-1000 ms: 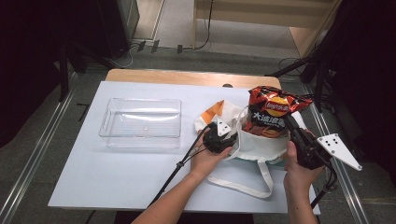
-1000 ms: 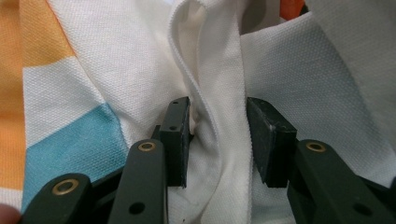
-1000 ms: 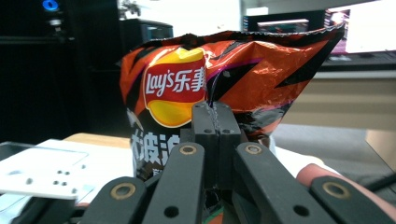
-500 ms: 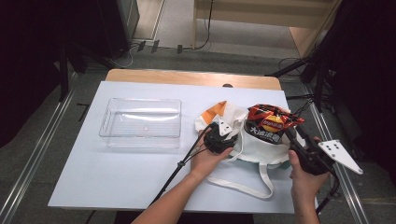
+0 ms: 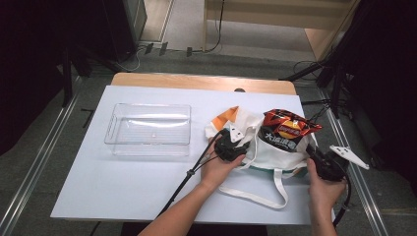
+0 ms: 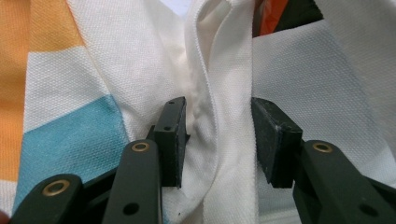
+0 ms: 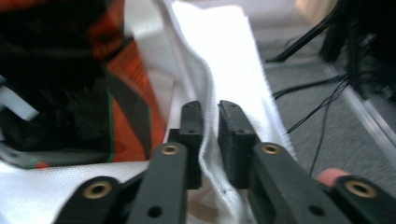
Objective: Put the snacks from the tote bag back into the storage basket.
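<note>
White table [image 5: 147,196] w/ a clear plastic tray [image 5: 150,129] sitting empty at its left-centre, well apart from the work. The canvas tote bag [image 5: 275,147] lies at the table's right, mouth facing away from the person, straps trailing toward the near edge. A red snack bag [image 5: 287,129] stands partway in that mouth, upper half poking out, long axis running roughly away from the person into the bag. It sits between the two grippers, nearer the right one, so the next push prob. depends on both rims staying spread. Left gripper [image 5: 231,145] at the bag's left rim: jaws about half apart, a thick fold of white fabric [image 6: 219,135] bunched between the pads [image 6: 172,140] and pressed by them, so it's grasping the rim. Right gripper [image 5: 322,164] at the right rim, just beside the snack bag: jaws have just been closing, now nearly together, pinching a thin edge of the tote's cloth [image 7: 210,154].
</note>
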The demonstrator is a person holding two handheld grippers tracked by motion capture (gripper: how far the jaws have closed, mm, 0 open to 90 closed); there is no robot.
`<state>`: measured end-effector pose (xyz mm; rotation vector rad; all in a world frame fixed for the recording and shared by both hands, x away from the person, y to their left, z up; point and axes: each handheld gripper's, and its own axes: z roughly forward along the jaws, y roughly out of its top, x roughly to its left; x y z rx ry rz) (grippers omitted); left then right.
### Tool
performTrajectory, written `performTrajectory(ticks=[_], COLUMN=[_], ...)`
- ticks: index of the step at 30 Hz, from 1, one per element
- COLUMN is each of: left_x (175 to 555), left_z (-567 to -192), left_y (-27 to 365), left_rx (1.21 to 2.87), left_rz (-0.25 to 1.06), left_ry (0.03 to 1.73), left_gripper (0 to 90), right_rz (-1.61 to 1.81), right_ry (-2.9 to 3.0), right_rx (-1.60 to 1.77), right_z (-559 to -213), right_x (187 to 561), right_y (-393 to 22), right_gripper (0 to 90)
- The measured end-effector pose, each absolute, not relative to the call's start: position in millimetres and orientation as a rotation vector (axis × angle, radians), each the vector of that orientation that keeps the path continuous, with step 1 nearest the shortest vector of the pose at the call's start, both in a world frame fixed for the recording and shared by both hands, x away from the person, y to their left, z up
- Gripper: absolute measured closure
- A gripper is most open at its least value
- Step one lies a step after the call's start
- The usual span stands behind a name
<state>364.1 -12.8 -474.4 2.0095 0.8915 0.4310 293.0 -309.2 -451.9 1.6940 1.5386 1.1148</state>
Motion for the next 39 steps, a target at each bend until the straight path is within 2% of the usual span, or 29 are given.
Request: performTrajectory(ticks=[4, 15, 16, 19, 22, 23, 26, 29, 39], left_x=[364, 360, 360, 360, 360, 359, 358, 358, 356], left_z=[-474, -473, -474, -474, -473, -473, -473, -473, -473], left_y=[-11, -2, -2, -2, 0, 0, 0, 1, 3], left_rx=[2.013, 1.959, 1.962, 1.963, 1.961, 1.959, 1.95, 1.947, 1.932], left_rz=[0.423, 0.426, 0.425, 0.417, 0.407, 0.406, 0.41, 0.404, 0.407], left_ry=[0.908, 0.966, 0.961, 0.957, 0.952, 0.95, 0.949, 0.943, 0.922], left_gripper=[58.0, 56.6, 55.8, 54.2, 54.0, 54.0, 54.2, 53.3, 53.0], right_rz=[1.088, 1.225, 1.225, 1.226, 1.275, 1.285, 1.269, 1.267, 1.241], right_ry=[1.603, 1.734, 1.734, 1.625, 1.472, 1.435, 1.386, 1.478, 1.674], right_rx=[1.704, 1.599, 1.591, 1.583, 1.561, 1.546, 1.426, 1.337, 1.41], right_z=[-462, -472, -471, -462, -442, -436, -426, -426, -437], right_x=[306, 334, 333, 323, 298, 288, 259, 254, 294], right_y=[-298, -288, -288, -287, -284, -282, -271, -257, -224], right_gripper=[88.2, 88.6, 87.1, 68.9, 68.2, 71.3, 88.9, 90.0, 90.0])
